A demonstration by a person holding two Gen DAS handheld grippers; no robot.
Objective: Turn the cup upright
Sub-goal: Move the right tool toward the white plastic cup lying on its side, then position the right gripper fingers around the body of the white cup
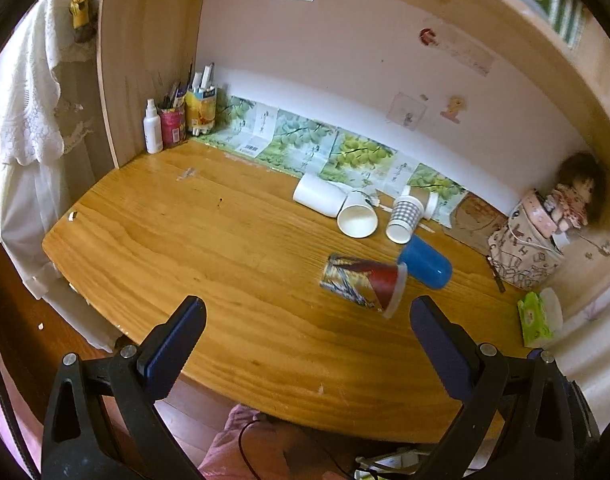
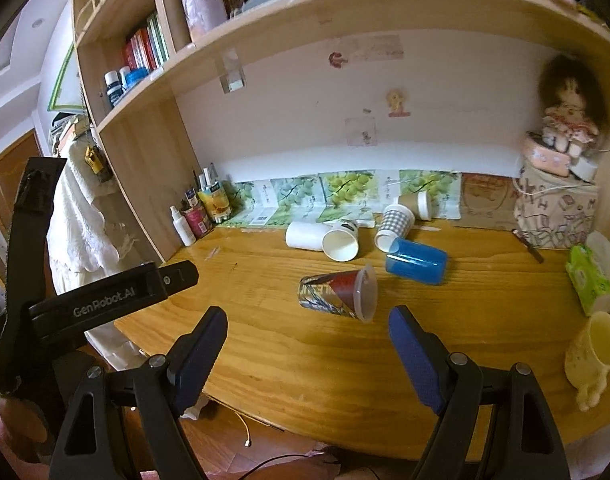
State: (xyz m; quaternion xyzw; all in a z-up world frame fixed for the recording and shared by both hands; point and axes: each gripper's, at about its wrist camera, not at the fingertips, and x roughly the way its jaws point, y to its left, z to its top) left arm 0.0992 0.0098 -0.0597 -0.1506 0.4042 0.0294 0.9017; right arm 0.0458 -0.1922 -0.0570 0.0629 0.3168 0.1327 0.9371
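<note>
- The printed cup (image 2: 337, 294) lies on its side near the middle of the bench (image 2: 305, 360), its clear rim turned to the right and its base to the left. It is the cup nearest both cameras, so I judge it the likely target.
- Just behind it a blue cup (image 2: 417, 260) also lies on its side, close to but seemingly clear of the printed cup's rim.
- Further back, against the wall, a white cup (image 2: 341, 242), a checked cup (image 2: 395, 222) and a brown cup (image 2: 419, 204) lie tipped over too.
- The right hand-held gripper (image 2: 307, 330) is spread wide with nothing in it, short of the printed cup.
- The left hand-held gripper (image 1: 307, 314) is likewise wide and empty.
- The step looks like the approach: no cup is gripped yet.
- Next calls for closing on the printed cup's body without nudging the blue cup, then turning it base-down.
</note>
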